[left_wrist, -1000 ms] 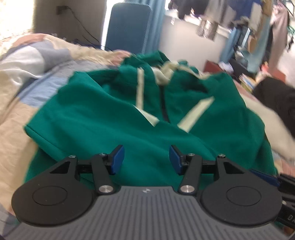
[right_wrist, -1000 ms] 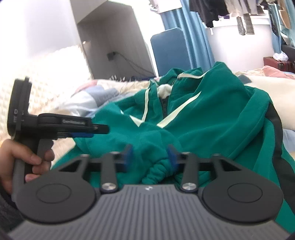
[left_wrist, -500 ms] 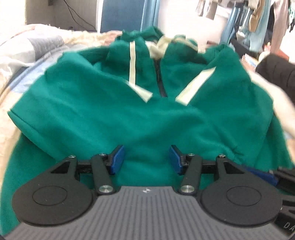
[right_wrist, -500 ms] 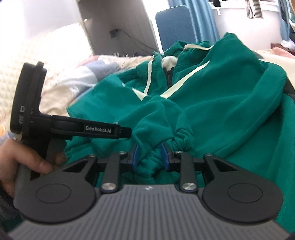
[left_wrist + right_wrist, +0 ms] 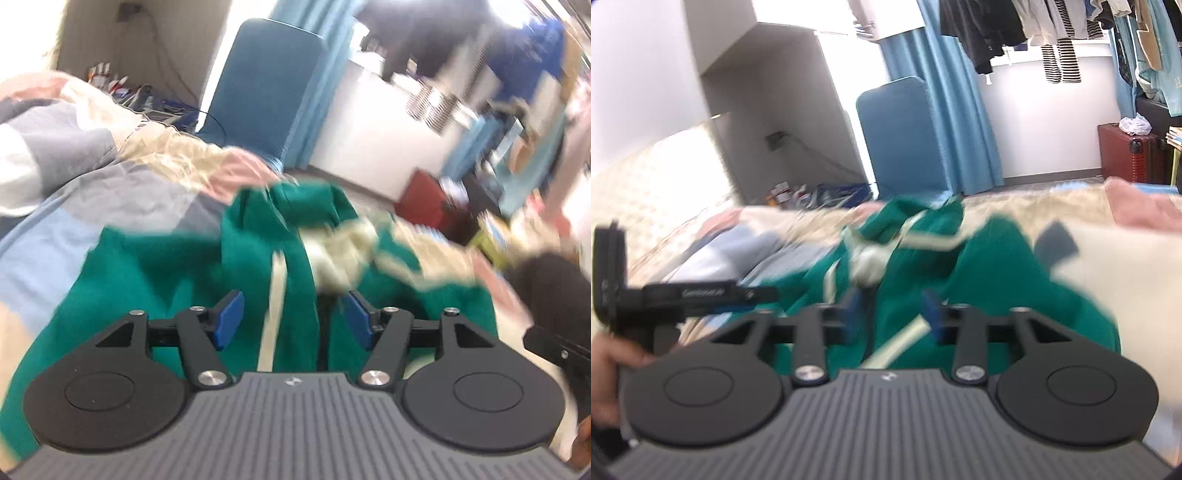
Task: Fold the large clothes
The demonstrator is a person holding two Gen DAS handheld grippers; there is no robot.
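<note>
A green hooded jacket (image 5: 177, 273) with cream stripes and a cream collar lining lies bunched on the bed, blurred in both views. My left gripper (image 5: 291, 319) hovers over its front; the blue pads (image 5: 229, 319) stand apart, the jaws opening, and no cloth is pinched between them. In the right wrist view the jacket (image 5: 997, 273) lies ahead and below. My right gripper (image 5: 892, 312) is over it, jaws opening, with the cloth beneath them and not pressed. The left gripper (image 5: 701, 295) shows at the left edge, held by a hand (image 5: 609, 365).
A patchwork quilt (image 5: 74, 192) covers the bed. A blue padded chair (image 5: 901, 136) and blue curtain (image 5: 953, 103) stand behind the bed. A dark garment (image 5: 546, 280) lies at the right. Clothes hang by the window (image 5: 1052, 40), and a red suitcase (image 5: 1126, 155) stands below.
The right gripper let go of the bunched green cuff and its jaws spread. Both grippers rose and drew back, so the jacket looks farther and more of the room shows.
</note>
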